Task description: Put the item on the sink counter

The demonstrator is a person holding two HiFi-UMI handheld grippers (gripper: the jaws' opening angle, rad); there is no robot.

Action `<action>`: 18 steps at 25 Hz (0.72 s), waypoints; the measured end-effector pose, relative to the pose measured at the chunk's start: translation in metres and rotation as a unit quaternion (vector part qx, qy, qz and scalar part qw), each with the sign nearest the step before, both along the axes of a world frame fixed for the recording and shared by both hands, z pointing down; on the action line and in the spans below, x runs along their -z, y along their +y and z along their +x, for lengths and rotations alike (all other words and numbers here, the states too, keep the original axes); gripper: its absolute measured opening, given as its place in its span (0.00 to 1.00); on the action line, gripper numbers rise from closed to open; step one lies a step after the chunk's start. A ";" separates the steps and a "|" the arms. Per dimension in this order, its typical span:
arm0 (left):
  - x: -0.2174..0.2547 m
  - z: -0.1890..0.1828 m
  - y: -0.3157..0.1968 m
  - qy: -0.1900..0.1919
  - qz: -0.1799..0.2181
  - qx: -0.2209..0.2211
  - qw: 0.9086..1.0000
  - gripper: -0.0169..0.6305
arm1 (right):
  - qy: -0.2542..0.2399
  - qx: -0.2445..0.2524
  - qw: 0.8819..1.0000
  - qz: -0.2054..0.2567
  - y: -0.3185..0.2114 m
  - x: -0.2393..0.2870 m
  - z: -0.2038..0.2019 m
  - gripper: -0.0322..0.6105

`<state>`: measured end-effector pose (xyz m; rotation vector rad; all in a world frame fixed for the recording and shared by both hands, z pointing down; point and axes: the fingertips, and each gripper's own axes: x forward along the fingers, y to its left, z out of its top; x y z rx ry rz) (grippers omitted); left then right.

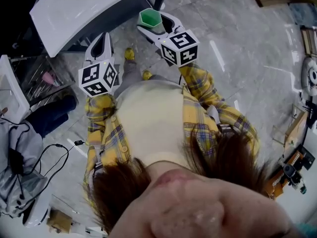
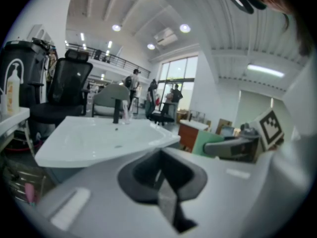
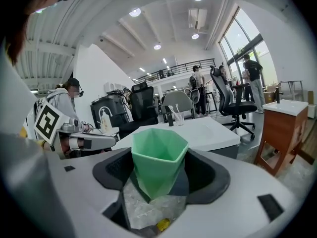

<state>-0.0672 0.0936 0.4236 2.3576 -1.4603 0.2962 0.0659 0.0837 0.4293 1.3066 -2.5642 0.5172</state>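
Jaws of the right gripper [image 3: 159,182] pinch a green faceted cup [image 3: 157,155] upright, above the floor near the white sink [image 1: 74,9]; the left gripper [image 2: 166,192], jaws pressed together, points toward the sink.

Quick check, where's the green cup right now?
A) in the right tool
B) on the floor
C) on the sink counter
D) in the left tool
A: the green cup is clamped between the jaws of the right tool, in the air and not on the sink counter. The left tool has its jaws together with nothing between them.
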 end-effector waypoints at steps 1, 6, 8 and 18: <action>-0.001 0.001 -0.006 0.002 0.001 -0.002 1.000 0.04 | 0.002 -0.002 1.000 0.000 -0.005 0.000 0.000 0.51; -0.001 -0.004 -0.043 0.007 0.006 -0.012 1.000 0.04 | 0.013 -0.006 1.000 0.000 -0.040 -0.003 -0.006 0.51; -0.004 -0.009 -0.060 0.008 0.004 -0.013 1.000 0.04 | 0.015 -0.006 1.000 -0.001 -0.056 -0.003 -0.012 0.51; -0.005 -0.042 -0.136 0.021 -0.006 -0.014 1.000 0.04 | 0.025 -0.020 0.999 -0.010 -0.131 -0.003 -0.039 0.51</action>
